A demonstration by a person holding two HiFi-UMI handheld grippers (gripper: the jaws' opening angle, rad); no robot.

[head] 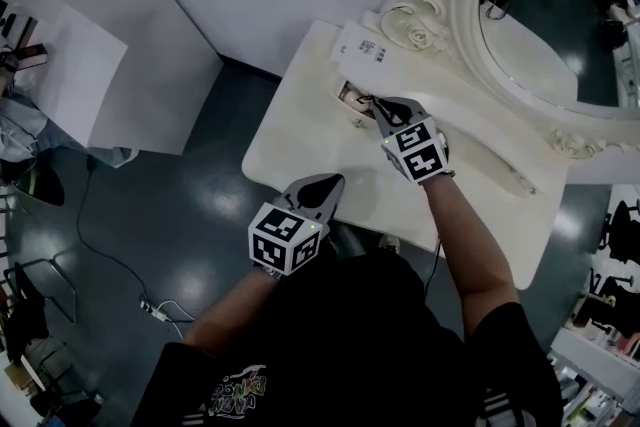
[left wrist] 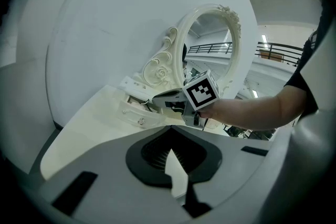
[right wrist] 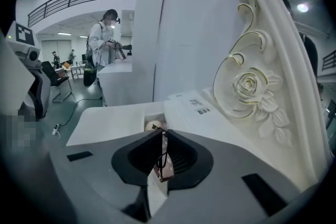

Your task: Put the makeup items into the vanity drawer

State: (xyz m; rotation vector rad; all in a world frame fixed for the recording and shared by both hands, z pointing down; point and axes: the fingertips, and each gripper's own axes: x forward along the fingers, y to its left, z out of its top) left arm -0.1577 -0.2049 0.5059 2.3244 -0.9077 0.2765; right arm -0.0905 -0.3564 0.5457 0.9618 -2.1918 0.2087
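You've got a small, flat, pinkish makeup item (right wrist: pixel 164 165) with a dark loop on it pinched in the right gripper (right wrist: pixel 161 157), jaws pressed onto it from both sides. What sort of product it is, I can't tell. It hangs just short of the small open cream vanity drawer (right wrist: pixel 151 117), which sits right ahead of your jaw tips. In the head view the right gripper (head: pixel 372 103) is at the drawer's edge (head: pixel 350 98), and the item itself is hidden under the jaws there. One pale, round thing (right wrist: pixel 154 126) lies inside the drawer, so I'd judge that part of the job is done. There may be more in there, but the opening shows too little to count. The glossy cream vanity tabletop (head: pixel 320 145) around the drawer shows no other loose makeup, only a white printed leaflet (head: pixel 365 48) lying flat beside the opening, toward the oval mirror in its carved cream rose frame (head: pixel 465 25). So this looks like the last piece, or close to it. What's left, as I read it, is to carry the pinkish item over the opening, lower it in, let go, and perhaps push the drawer closed. Your left gripper (head: pixel 330 180) hangs near the table's front edge, well apart from the drawer. Its own view shows the left gripper (left wrist: pixel 170 152) with jaws brought together on nothing, so it's free to steady or shut the drawer if you need it.
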